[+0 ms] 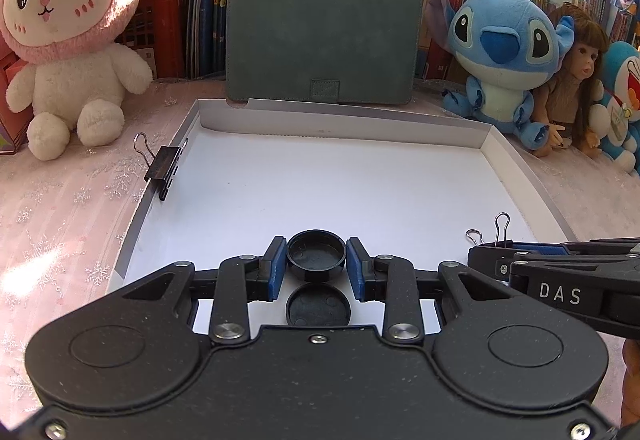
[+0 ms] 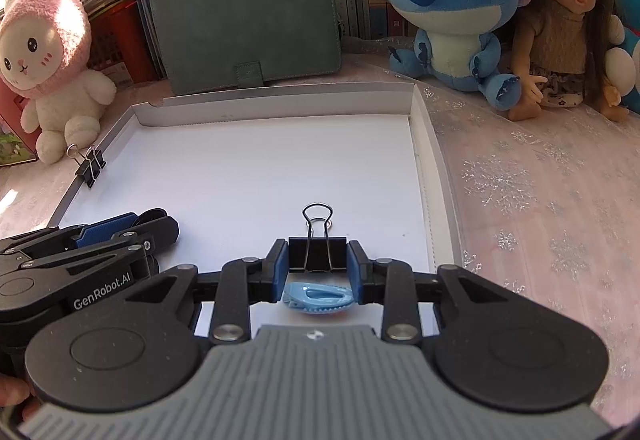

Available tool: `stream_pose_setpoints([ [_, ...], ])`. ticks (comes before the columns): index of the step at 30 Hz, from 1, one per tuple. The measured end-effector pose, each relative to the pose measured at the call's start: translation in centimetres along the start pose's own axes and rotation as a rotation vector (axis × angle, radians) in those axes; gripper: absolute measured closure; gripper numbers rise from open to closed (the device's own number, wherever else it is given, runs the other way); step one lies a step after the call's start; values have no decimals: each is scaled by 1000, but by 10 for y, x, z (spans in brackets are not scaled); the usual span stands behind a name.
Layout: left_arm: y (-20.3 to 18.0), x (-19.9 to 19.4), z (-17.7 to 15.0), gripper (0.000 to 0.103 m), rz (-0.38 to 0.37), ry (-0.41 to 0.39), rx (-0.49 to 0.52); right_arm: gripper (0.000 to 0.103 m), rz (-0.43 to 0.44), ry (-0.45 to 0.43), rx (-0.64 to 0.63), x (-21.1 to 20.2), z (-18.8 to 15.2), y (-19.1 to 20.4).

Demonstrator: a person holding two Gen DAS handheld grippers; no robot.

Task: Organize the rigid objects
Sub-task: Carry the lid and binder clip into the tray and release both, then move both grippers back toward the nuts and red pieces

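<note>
Binder clips number two: our right gripper pinches one over the tray, another grips its rim. Only its camera shows a blue clip. Our left gripper seemingly pinches one of two black caps.

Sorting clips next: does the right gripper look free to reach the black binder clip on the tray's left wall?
Probably not yet: the right gripper is shut on another black binder clip.
</note>
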State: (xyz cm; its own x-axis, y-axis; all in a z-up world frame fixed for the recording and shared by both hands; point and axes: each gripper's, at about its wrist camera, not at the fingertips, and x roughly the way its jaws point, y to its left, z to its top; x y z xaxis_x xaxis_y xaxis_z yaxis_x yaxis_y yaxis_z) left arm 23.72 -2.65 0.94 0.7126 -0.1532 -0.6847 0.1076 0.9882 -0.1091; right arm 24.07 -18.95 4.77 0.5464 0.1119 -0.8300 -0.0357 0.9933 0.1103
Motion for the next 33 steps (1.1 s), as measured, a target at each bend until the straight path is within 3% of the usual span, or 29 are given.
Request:
stream_pose_setpoints([
  [5, 1, -1, 2, 72, -12, 4, -14, 63, 1, -8, 10, -1, 0, -1],
  [8, 3, -5, 3, 73, -19, 2, -19, 48, 6, -17, 13, -4, 0, -2],
  [16, 1, -34, -1, 48, -13, -43, 12, 40, 22, -75, 4, -25, -4, -8],
  [22, 4, -66, -12, 32, -59, -84, -5, 29, 45, -125, -9, -48, -16, -12],
  [33, 3, -120, -58, 25, -96, -135, 34, 19, 83, -246, -120, -99, -59, -6],
])
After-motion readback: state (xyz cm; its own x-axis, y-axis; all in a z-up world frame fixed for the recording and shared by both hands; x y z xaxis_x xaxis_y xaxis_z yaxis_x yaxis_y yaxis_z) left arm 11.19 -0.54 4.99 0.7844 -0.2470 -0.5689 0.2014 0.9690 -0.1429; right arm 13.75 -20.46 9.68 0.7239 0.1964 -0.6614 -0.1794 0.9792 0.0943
